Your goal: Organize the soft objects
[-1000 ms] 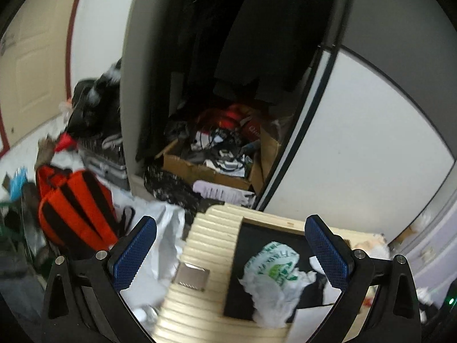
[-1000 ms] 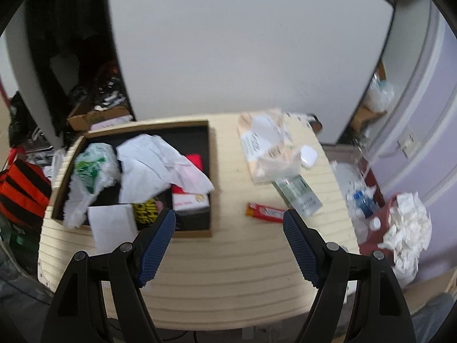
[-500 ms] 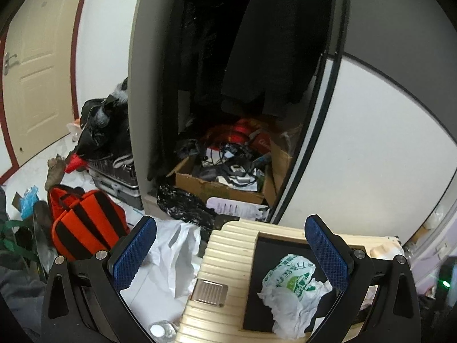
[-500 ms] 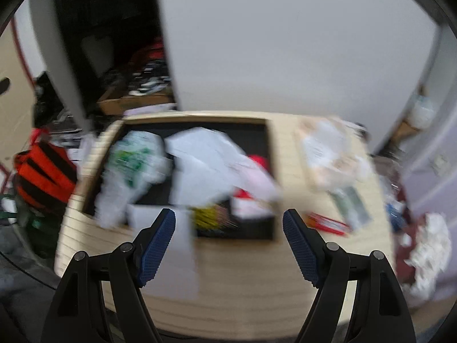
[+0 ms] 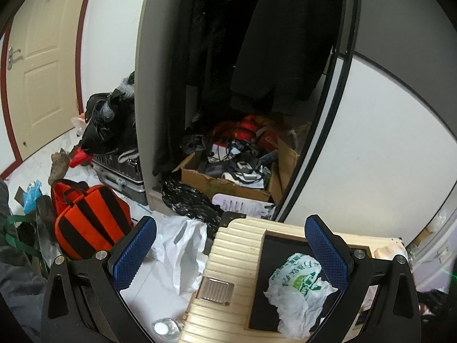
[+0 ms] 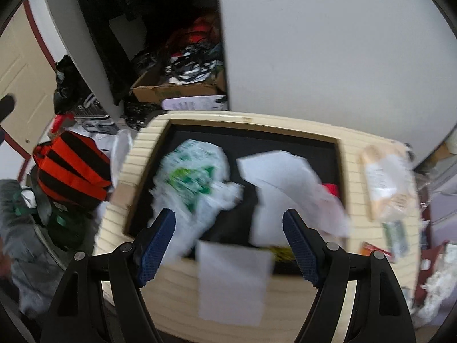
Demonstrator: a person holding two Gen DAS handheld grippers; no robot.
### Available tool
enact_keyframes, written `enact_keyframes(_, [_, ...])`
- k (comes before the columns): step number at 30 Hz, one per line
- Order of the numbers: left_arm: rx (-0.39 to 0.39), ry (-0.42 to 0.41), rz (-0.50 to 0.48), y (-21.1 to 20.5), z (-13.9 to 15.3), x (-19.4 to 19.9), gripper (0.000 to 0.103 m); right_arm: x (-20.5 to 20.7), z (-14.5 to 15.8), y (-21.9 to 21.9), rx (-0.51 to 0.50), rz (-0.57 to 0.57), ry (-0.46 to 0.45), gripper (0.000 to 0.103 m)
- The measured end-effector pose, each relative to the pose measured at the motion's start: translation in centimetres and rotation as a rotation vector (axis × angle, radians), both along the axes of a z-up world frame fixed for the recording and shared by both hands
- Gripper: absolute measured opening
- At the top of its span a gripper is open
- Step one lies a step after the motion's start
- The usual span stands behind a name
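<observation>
Now, by part:
Left tongs [image 5: 228, 253]: spread wide, gripping nothing, above the counter's [image 5: 237, 243] left end.
Right tongs [image 6: 228, 247]: spread wide, gripping nothing, over the black tray [image 6: 285, 140].
Green-printed plastic bag [image 6: 194, 177]: crumpled in the tray's left half.
White paper [image 6: 285, 188]: beside the bag, in the tray's right half.
Orange backpack [image 5: 85, 220]: on the floor, left of the counter.

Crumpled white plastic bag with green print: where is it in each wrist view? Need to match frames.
Left wrist: crumpled white plastic bag with green print at lower right, in the black tray, by the left tool's right-hand finger.
Right wrist: same bag at centre-left, blurred, in the tray's left part.
Shared landmark: orange-and-black striped backpack, on the floor at left.
</observation>
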State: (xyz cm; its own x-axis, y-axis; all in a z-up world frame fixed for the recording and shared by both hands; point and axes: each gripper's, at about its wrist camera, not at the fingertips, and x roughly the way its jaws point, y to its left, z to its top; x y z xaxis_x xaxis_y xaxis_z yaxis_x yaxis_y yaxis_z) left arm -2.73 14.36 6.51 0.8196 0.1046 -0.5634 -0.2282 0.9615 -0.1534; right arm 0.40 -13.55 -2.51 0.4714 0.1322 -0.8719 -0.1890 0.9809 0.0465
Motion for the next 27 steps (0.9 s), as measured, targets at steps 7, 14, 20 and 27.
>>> enact_keyframes(7, [0.032, 0.008, -0.014, -1.6, -0.1, -0.2, 0.103, -5.2, 1.7, -9.8, -0.097, -0.161, -0.033, 0.076])
enact_keyframes(14, [0.097, 0.005, -0.050, -4.2, -1.2, -0.3, 0.103, -6.2, 1.1, -16.3, 0.031, -0.393, -0.042, 0.077])
enact_keyframes(20, [0.124, -0.009, -0.080, -6.0, -2.2, -0.4, 0.103, -4.6, 0.7, -16.0, 0.095, -0.407, -0.094, 0.077])
enact_keyframes(27, [0.078, 0.089, -0.026, -6.0, -4.4, 0.7, 0.103, -5.4, 0.7, -14.8, 0.085, -0.331, -0.123, 0.076])
